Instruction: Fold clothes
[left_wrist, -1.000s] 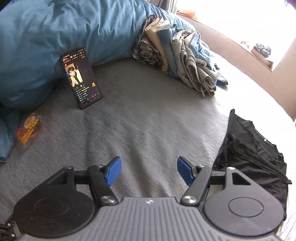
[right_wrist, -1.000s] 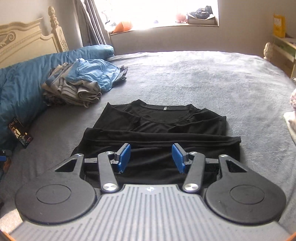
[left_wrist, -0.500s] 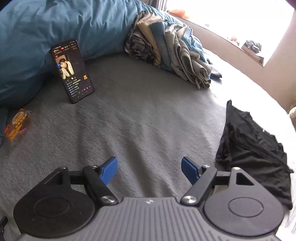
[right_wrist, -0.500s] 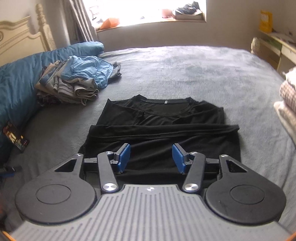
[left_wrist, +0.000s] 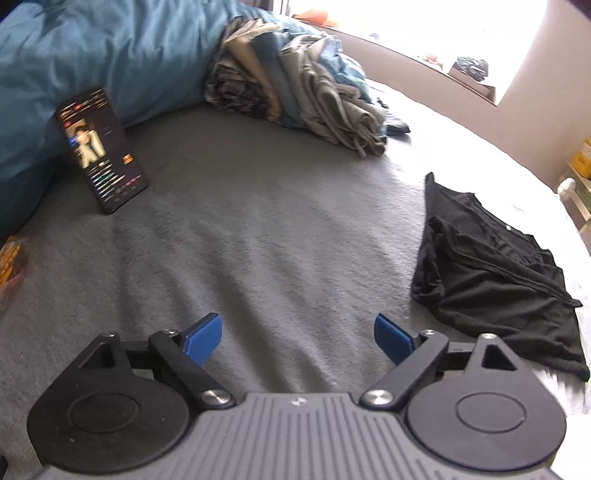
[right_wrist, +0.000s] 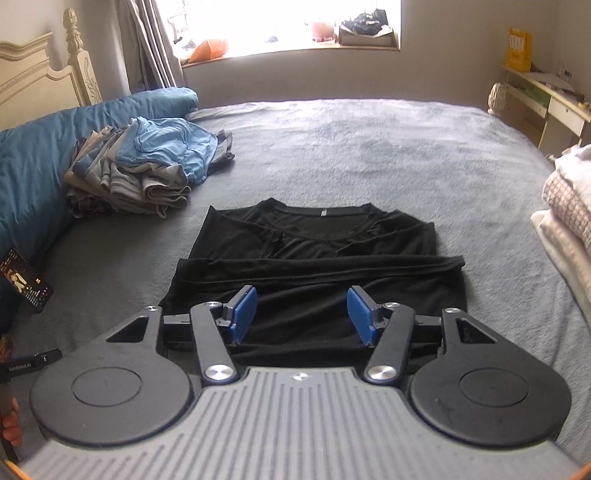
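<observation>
Black shirt (right_wrist: 314, 254) flat on grey bed cover (right_wrist: 369, 155), lower part folded up across chest, collar at far end. Right gripper (right_wrist: 301, 314) over near hem, blue pads apart, nothing held; contact with cloth not determinable. Left gripper (left_wrist: 297, 334) over bare cover, left of shirt (left_wrist: 491, 273), pads wide apart, empty. Pile of folded clothes (right_wrist: 147, 170) at far left against blue duvet (right_wrist: 33, 158). Phone (left_wrist: 101, 149) propped against duvet, screen lit. Stacked pale textiles (right_wrist: 565, 221) at right edge.

Matt black cloth shirt (right_wrist: 314, 251); fuzzy grey blanket (left_wrist: 258, 229).
</observation>
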